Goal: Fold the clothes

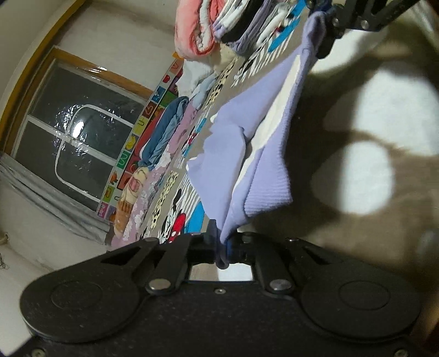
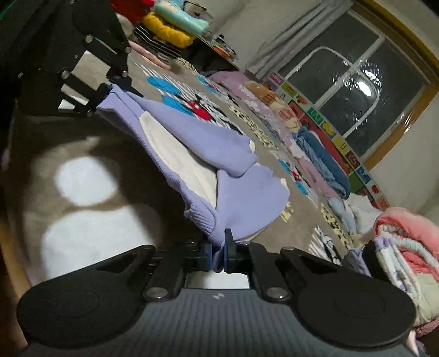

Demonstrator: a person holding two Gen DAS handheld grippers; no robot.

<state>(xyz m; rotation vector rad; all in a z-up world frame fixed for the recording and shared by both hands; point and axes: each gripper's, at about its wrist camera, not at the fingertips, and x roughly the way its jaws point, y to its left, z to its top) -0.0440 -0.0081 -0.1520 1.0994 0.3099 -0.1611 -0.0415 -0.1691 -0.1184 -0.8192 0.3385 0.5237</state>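
Observation:
A lilac knit garment [image 1: 255, 153] with white patches hangs stretched in the air between my two grippers. My left gripper [image 1: 223, 248] is shut on one corner of it, and the fabric bunches between the pads. The right gripper [image 1: 328, 30] shows at the top of the left wrist view, clamped on the other corner. In the right wrist view the same lilac garment [image 2: 208, 153] runs from my right gripper [image 2: 218, 254], shut on its ribbed hem, up to the left gripper [image 2: 107, 90] at the far end. The garment sags in the middle above the bed.
Below lies a bed with a cartoon-print sheet [image 2: 192, 101]. A stack of folded clothes [image 2: 403, 247] sits at the right, also seen as folded clothes [image 1: 219, 24]. Loose garments [image 2: 323, 153] line the wall side under a window [image 2: 356, 90]. More piles [image 2: 167, 24] lie at the far end.

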